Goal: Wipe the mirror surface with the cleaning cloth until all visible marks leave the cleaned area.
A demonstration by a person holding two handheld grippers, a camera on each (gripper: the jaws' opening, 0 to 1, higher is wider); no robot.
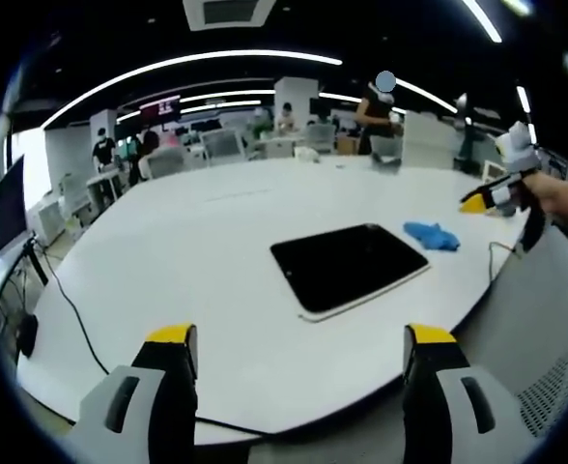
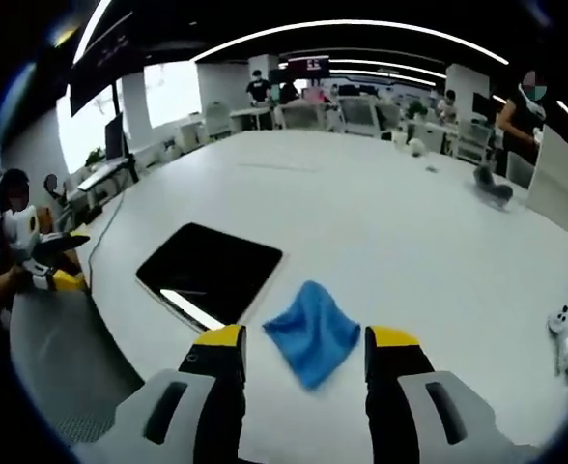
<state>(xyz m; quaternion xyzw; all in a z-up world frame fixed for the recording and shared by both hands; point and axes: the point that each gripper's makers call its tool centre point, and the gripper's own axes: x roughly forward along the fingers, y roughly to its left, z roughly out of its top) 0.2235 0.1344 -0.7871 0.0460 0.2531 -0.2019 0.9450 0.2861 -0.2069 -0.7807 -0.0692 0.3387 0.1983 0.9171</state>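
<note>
Left gripper view: left gripper [image 1: 299, 353] jaws wide apart, holding nothing, hanging over the near edge of the big white oval table [image 1: 197, 242]. Flat dark rectangular mirror [image 1: 349, 266] lies mid-table, crumpled blue cleaning cloth [image 1: 432, 235] just beside its far right corner, apart from it. Right gripper [image 1: 492, 198] comes in at right, state can't tell here.

Right gripper view: right gripper [image 2: 303, 353] jaws wide, empty, cloth [image 2: 312, 332] on the table [image 2: 381, 222] between the yellow tips. Mirror [image 2: 210, 272] just left of cloth. Left gripper [image 2: 57, 275] at far left.

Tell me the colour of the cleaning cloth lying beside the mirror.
The cleaning cloth is bright blue, clearest in the right gripper view, where it lies just ahead of the open jaws.
</note>
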